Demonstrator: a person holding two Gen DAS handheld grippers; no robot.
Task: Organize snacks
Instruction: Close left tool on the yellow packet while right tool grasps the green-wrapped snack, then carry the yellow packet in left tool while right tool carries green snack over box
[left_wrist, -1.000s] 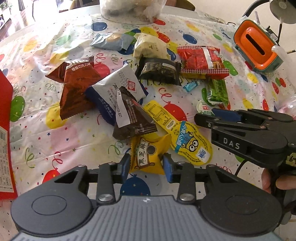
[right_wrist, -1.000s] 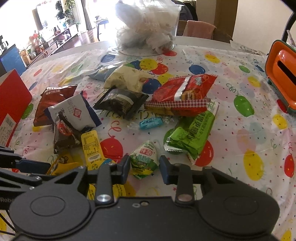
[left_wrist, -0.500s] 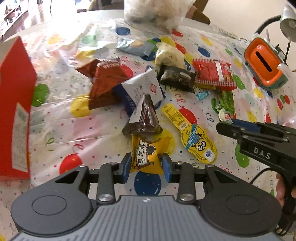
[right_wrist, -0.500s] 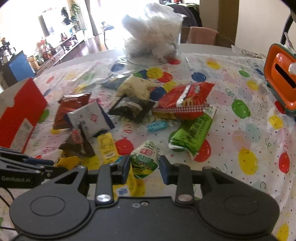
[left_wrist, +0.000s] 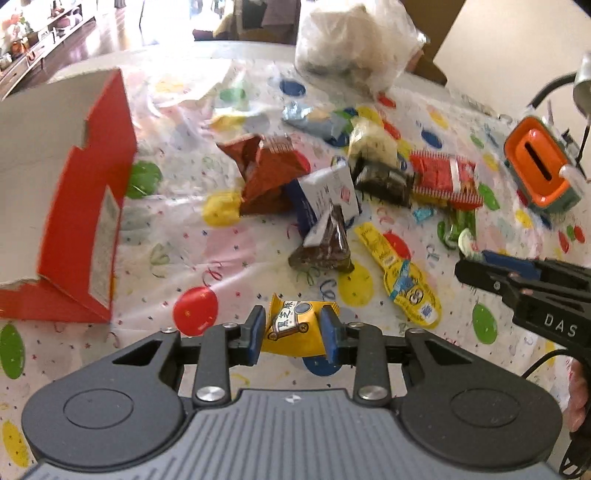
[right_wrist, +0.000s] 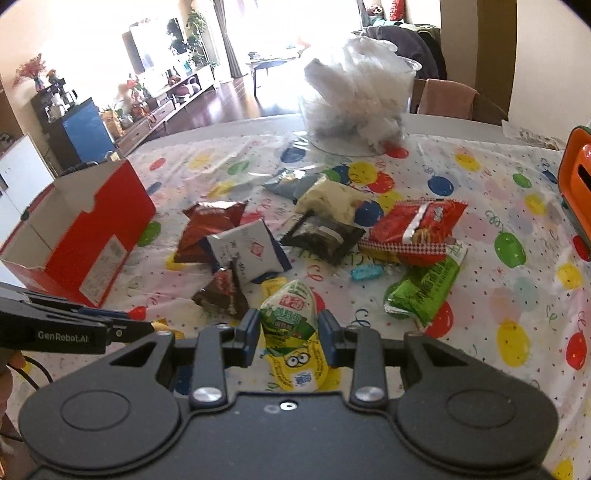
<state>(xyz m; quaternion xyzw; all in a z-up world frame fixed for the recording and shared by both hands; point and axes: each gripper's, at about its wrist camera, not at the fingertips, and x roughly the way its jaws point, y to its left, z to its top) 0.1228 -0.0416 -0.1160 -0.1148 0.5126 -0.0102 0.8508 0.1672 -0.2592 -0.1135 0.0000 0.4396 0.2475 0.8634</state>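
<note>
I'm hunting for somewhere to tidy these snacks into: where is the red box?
The red box stands open on the left of both views, at the tablecloth's edge, left of the brown packet.

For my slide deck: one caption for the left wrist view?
Left gripper pinches a yellow snack packet above a balloon-print tablecloth, red box nearby.

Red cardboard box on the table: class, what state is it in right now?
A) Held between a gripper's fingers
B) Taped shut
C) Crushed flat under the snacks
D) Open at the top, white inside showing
D: the red cardboard box stands open-topped on the tablecloth, its white inner walls showing, apart from both grippers.
</note>
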